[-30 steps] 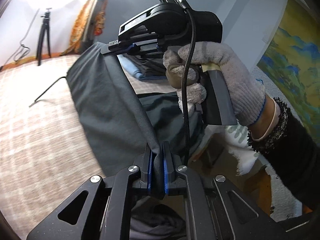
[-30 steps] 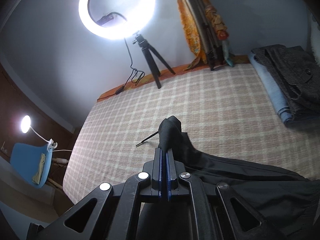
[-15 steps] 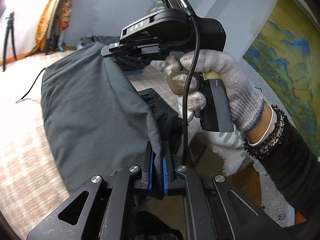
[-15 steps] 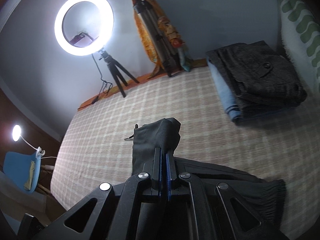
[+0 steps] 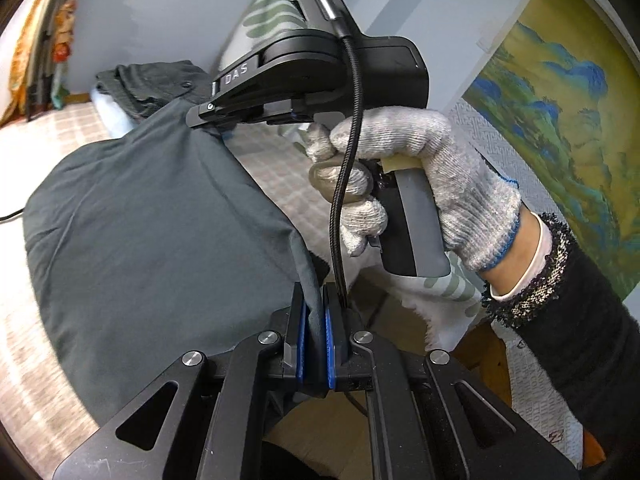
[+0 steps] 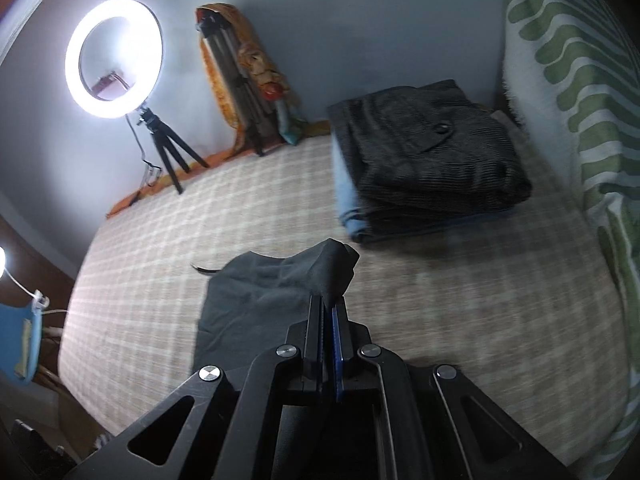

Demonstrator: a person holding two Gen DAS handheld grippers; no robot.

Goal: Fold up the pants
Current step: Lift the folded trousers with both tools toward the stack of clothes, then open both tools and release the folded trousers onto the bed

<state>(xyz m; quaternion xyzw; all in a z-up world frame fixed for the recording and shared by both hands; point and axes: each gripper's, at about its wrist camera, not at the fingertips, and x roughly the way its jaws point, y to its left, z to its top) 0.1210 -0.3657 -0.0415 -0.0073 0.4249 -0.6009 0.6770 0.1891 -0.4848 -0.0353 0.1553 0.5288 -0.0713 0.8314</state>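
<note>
1. Bed [image 6: 460, 320], plaid cover, takes up most of both views. It's the only surface to lay the fold on. Ring light [image 6: 114, 58] on a tripod stands at the far edge.
2. Pants [image 5: 152, 240], dark grey, hang as one sheet between the two tools. The held top edge runs from the near clamp up to the far one, so the long axis goes near-to-far in the left wrist view. The rest drapes down-left onto the bed.
3. Folded stack [image 6: 424, 160] (dark ribbed garment over a light blue one) sits near the bed's far right, well apart from the pants and beside the green-striped cloth [image 6: 568, 80].
4. Gloved hand [image 5: 424, 184] holds the right gripper [image 5: 208, 114]. It's pressed together on the far corner of the pants; in its own view the cloth bunches just past the tips.
5. Left gripper [image 5: 314, 320] is pinching the near corner. Fabric sits between the blue pads [image 5: 302, 344], w/ only a narrow gap.
6. Judgement: both corners are held about evenly and the edge looks fairly taut. Next move prob. turns on keeping that edge straight while carrying it over the draped part. Right hand looks nearer the stack side.
</note>
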